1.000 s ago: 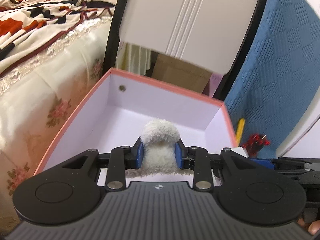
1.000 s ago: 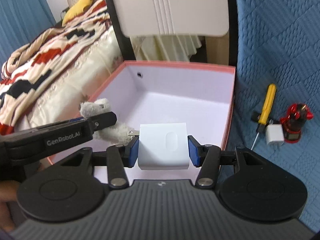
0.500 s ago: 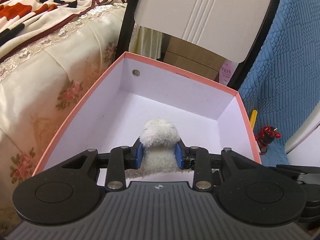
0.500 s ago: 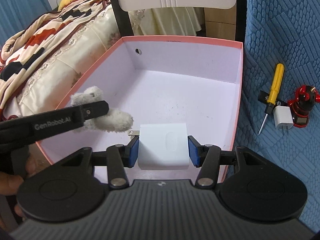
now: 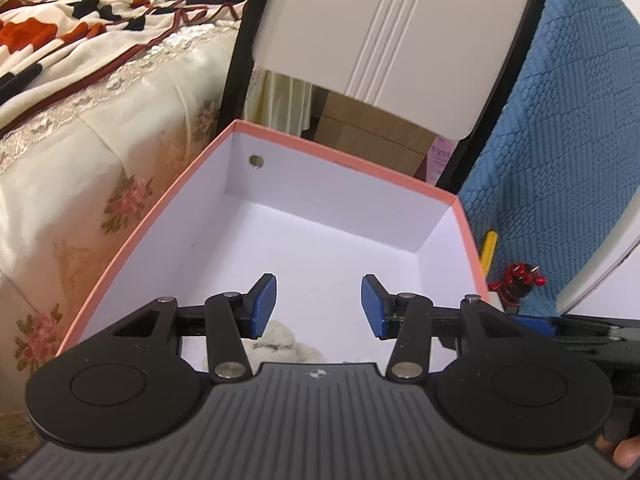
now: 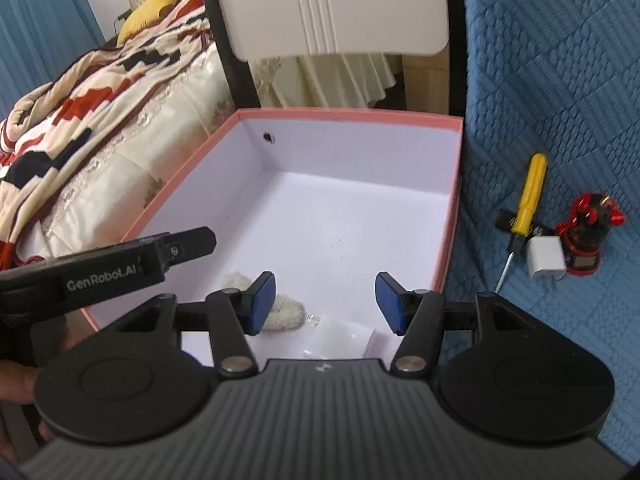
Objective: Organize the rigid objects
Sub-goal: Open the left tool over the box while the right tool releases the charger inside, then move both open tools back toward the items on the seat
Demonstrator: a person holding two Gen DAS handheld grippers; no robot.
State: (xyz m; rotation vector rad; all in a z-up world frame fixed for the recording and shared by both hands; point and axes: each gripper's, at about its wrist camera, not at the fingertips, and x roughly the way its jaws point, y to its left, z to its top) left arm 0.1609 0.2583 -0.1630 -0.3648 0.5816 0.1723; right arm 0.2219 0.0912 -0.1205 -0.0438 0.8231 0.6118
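A pink box point(image 5: 348, 164) point(image 6: 352, 115) with a white inside stands open on the blue cloth. My left gripper point(image 5: 319, 306) is open and empty above its near end; its finger also shows in the right wrist view point(image 6: 188, 244). A fluffy white toy point(image 5: 280, 344) point(image 6: 282, 314) lies on the box floor below it. My right gripper point(image 6: 325, 303) is open and empty over the box. A white charger block point(image 6: 344, 338) lies on the box floor beneath it, partly hidden by the gripper body.
On the blue cloth point(image 6: 560, 100) right of the box lie a yellow screwdriver point(image 6: 528, 200), a small white plug point(image 6: 546, 262) and a red and black figure point(image 6: 588, 236). A white chair back point(image 5: 400, 32) stands behind the box. A bed with a patterned quilt point(image 5: 80, 60) is left.
Both grippers have opened. The fluffy toy has dropped from the left gripper and the white charger block from the right gripper onto the box floor.
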